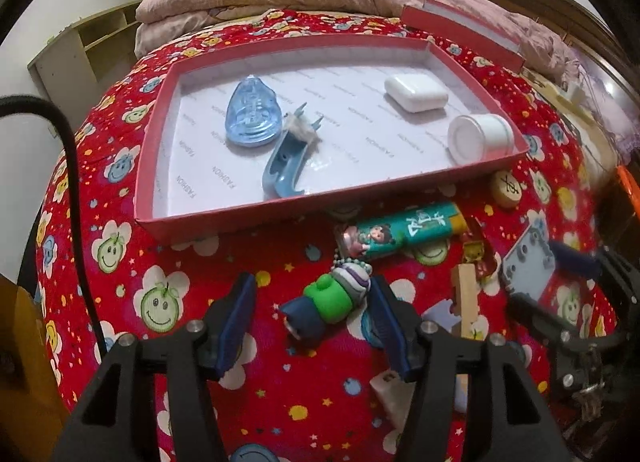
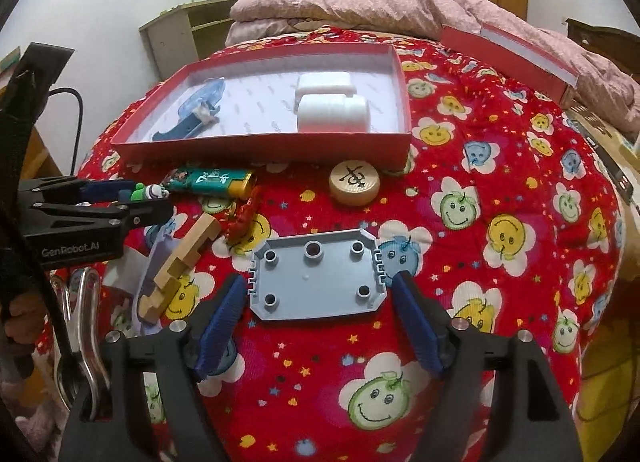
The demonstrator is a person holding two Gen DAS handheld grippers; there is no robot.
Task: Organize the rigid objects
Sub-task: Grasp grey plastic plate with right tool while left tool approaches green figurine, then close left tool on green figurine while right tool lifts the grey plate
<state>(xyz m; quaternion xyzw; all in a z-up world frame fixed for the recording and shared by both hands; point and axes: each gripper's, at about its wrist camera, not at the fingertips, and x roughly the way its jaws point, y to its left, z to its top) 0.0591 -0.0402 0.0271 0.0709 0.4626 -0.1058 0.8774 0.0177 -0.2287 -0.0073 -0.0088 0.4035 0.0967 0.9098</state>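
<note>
A red shallow box [image 1: 224, 218] [image 2: 256, 148] on the red bedspread holds a clear blue case [image 1: 251, 112], a blue hook [image 1: 286, 164], a white case [image 1: 416, 92] and a white jar [image 1: 480, 136]. My left gripper [image 1: 314, 320] is open around a small green, blue and white toy figure [image 1: 328, 300] on a bead chain, its jaws on either side of it. My right gripper [image 2: 318, 318] is open around a grey plastic plate [image 2: 316, 274] lying flat, not touching it.
In front of the box lie a teal lighter [image 1: 404, 232] [image 2: 212, 180], a wooden chess disc [image 1: 507, 188] [image 2: 354, 182], a wooden puzzle piece [image 2: 180, 266] [image 1: 468, 300] and a small red figure [image 2: 240, 222]. The box lid [image 2: 520, 54] leans on the pink quilt behind.
</note>
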